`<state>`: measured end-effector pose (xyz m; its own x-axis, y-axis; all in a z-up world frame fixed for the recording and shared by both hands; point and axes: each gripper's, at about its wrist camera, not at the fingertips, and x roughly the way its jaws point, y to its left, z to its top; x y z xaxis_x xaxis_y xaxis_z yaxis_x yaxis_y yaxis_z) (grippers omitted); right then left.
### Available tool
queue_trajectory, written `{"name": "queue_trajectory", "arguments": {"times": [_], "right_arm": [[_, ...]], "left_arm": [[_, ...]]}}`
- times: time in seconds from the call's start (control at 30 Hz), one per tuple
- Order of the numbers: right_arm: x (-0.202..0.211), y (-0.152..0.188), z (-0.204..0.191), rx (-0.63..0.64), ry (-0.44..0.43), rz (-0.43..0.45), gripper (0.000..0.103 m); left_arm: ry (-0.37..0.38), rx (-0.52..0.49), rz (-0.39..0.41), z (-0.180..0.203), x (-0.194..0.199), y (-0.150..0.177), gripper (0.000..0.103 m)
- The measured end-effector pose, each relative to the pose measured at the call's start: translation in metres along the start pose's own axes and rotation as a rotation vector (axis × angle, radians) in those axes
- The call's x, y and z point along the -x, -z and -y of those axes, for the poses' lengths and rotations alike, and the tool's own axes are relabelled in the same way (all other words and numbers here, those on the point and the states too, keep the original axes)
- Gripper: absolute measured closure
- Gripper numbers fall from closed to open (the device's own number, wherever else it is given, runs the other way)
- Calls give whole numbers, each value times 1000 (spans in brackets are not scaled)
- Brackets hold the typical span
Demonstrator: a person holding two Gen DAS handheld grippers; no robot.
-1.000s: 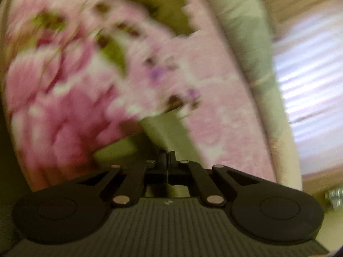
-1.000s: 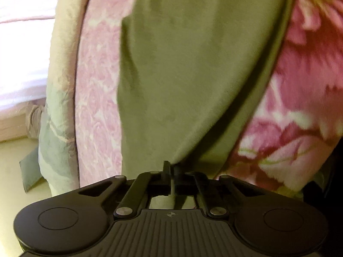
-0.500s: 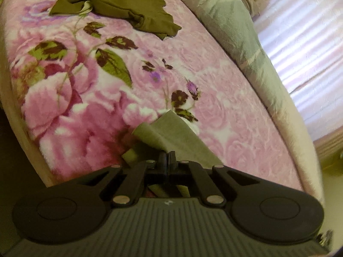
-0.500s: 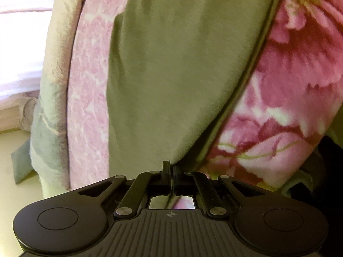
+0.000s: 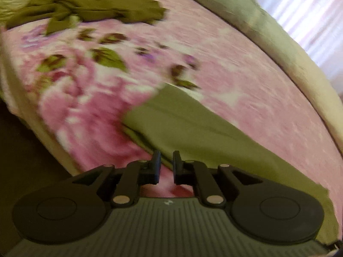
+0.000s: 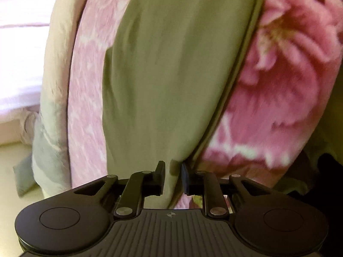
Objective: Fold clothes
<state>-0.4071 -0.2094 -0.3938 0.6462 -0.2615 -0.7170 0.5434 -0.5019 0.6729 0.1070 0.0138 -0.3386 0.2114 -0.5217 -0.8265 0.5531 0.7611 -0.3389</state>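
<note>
**Q:** Step in hand, and how do you do it well?

**A:** Setting down a fold on the olive garment (image 5: 193,124). It lies flat on the pink floral blanket (image 5: 246,81), near the bed's front edge, folded edge toward me. To do it well: let go only once the corners sit square on the layer beneath, pull both tongs straight back so no finger drags the cloth, then smooth the crease along the long edge (image 6: 233,85). Risk, as I judge it: a snagged hem would pull the fold askew.

**Q:** Left tongs?

**A:** My left gripper (image 5: 165,167) stands at a narrow gap, jaws apart, nothing between them. Blanket shows through the gap. The tips sit just at the garment's near edge; the view is motion-blurred, so I cannot tell if they brush it.

**Q:** Right tongs?

**A:** My right gripper (image 6: 173,177) is also narrowly parted. Olive cloth runs down between the fingers, but neither pad looks pressed on it. I read that as not clamped.

**Q:** Anything else on the bed?

**A:** A second olive garment (image 5: 92,10), crumpled, at the far end, well apart. Probably next.
</note>
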Motion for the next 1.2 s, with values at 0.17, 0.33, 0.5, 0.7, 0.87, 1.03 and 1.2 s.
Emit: {"name": "queue_trajectory", "arguments": {"times": [0.17, 0.33, 0.5, 0.7, 0.87, 1.03, 1.2], "right_arm": [[1, -15, 19, -99, -58, -15, 84], [-2, -24, 33, -142, -104, -34, 84], [1, -27, 34, -60, -46, -14, 103], [18, -42, 39, -95, -89, -5, 58], [32, -66, 54, -167, -120, 24, 57], [35, -81, 62, -171, -138, 46, 81], [38, -87, 60, -88, -99, 67, 103]], "left_arm": [[111, -32, -65, 51, -9, 24, 96], [163, -65, -102, 90, -24, 41, 96], [179, -93, -126, 119, -31, 53, 96], [197, -129, -156, 150, -35, 68, 96], [223, -143, -177, 174, -39, 80, 96], [239, -181, -195, 192, -42, 91, 96], [226, -183, -214, 198, -45, 99, 96]]}}
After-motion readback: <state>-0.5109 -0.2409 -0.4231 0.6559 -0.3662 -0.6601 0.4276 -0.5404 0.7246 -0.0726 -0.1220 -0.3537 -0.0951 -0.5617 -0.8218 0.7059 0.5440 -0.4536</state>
